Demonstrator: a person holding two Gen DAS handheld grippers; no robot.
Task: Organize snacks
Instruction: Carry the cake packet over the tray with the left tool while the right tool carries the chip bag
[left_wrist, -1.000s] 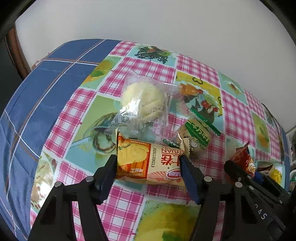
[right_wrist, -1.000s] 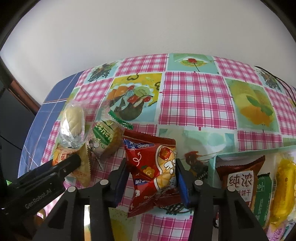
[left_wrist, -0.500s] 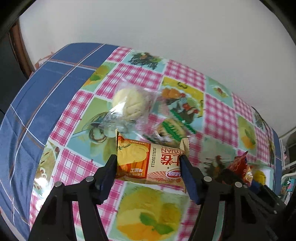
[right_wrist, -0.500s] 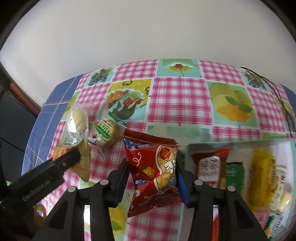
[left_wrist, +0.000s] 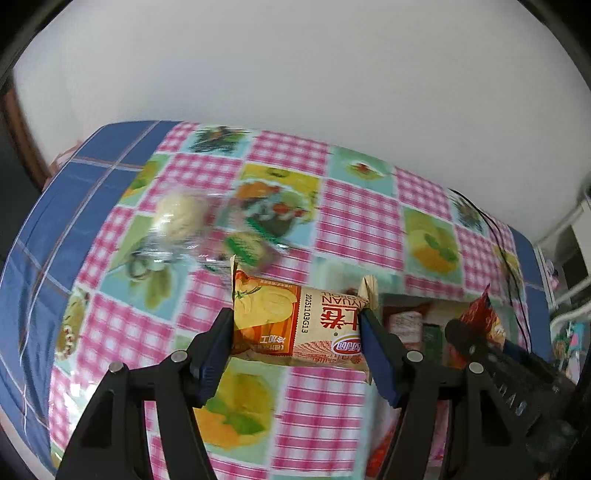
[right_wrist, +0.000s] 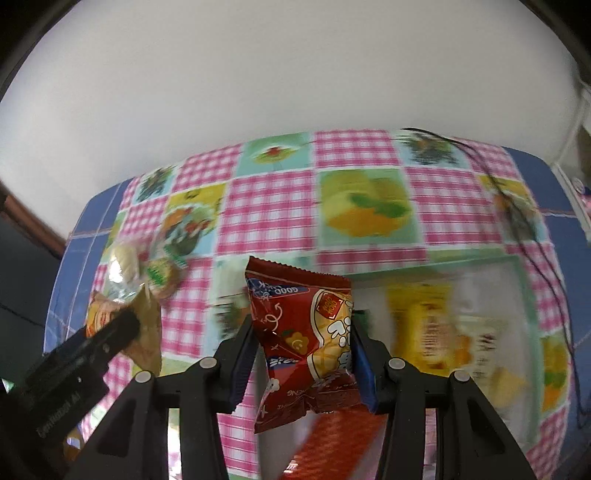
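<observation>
Orange-and-cream wrapper: we hold the long orange-and-cream foil cake packet (left_wrist: 295, 325) crosswise in the left gripper (left_wrist: 295, 332), both pads pressed on its ends, clear of the bench.
Red pouch: the right gripper (right_wrist: 303, 350) is clamped on the crinkly red foil snack pouch (right_wrist: 301, 339), which hangs free between the jaws.
What changed: a second ago both packets sat low over the pink-checked, fruit-printed oilcloth on the bench (left_wrist: 354, 218); now we have raised them and carried them sideways, and the cloth is motion-blurred in both views.
Left behind: the clear-wrapped pale round bun (left_wrist: 177, 218) and the small green-striped wrapped sweet (left_wrist: 247, 247) lie touching each other on the cloth, now well behind our packets.
Destination: the pale green-rimmed plastic tray (right_wrist: 521, 280), with yellow packets in it, has slid from the picture's edge to just beside and under the red pouch.
Meaning: we judge the carry nearly done; the release over the tray comes next, then a return trip for the bun and sweet.
Risk: the tray looks crowded, so the long packet may need an open gap.
</observation>
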